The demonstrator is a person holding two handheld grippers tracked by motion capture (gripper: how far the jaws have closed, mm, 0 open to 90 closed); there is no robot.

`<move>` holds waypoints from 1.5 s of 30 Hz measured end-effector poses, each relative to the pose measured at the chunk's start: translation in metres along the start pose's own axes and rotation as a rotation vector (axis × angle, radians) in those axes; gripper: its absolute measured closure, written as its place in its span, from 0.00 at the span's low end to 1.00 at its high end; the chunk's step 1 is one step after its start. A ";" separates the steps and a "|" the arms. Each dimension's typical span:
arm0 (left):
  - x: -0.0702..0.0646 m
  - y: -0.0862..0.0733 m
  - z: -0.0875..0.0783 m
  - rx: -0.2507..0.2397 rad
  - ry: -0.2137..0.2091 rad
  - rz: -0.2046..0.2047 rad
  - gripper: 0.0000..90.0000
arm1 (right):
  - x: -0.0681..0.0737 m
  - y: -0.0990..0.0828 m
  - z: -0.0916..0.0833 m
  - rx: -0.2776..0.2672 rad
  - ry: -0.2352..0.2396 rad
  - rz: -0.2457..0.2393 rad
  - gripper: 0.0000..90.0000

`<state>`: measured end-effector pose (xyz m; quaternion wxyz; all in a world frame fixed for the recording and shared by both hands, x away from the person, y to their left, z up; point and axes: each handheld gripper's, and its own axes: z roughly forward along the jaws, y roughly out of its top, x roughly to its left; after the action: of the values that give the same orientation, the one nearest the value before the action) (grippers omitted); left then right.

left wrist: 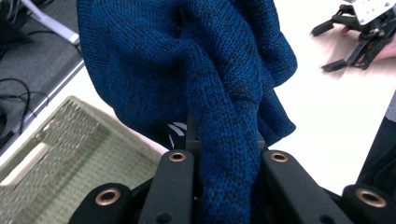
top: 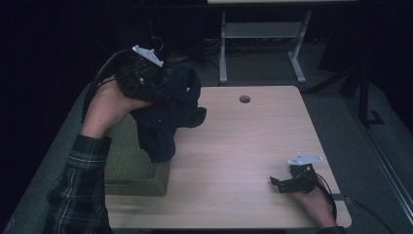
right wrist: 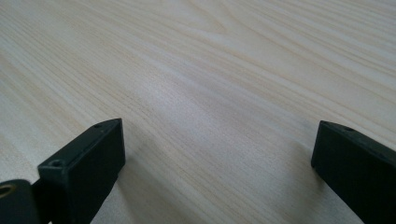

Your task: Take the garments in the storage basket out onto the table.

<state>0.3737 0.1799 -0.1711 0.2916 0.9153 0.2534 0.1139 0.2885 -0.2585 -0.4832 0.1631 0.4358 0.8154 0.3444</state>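
The left gripper (top: 163,92) had its jaws clamped on a bunched dark-blue knit garment (top: 165,114), hanging above the green woven basket (top: 129,170) at the counter's (top: 253,146) left edge. It was probably being carried; next comes lowering and release. The right gripper (right wrist: 217,149) rested wide open.

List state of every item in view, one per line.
left gripper: shut on the blue knit garment, raised above the basket.
blue knit garment: bunched, hanging off the table.
right gripper: open, nothing between jaws, low over the table.
green basket: upright on table, contents not visible.
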 end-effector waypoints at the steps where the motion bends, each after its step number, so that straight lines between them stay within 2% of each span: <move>1: -0.001 0.003 0.002 0.000 -0.003 0.005 0.89 | 0.000 0.000 0.000 0.000 0.000 0.000 0.02; 10: -0.012 0.024 0.019 0.006 -0.046 0.052 0.89 | 0.000 0.000 0.000 0.000 0.001 0.004 0.03; 21: -0.026 0.041 0.043 0.008 -0.101 0.088 0.89 | 0.000 0.000 0.000 0.000 0.001 0.004 0.03; 33: -0.043 0.052 0.080 0.018 -0.148 0.112 0.89 | 0.000 0.000 0.000 -0.001 -0.001 -0.001 0.03; 45: -0.067 0.063 0.122 0.019 -0.213 0.137 0.88 | 0.000 0.000 0.000 0.000 -0.001 0.001 0.02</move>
<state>0.3853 0.0420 -0.2366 0.2998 0.9401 0.1590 0.0333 0.2884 -0.2587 -0.4831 0.1632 0.4362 0.8152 0.3444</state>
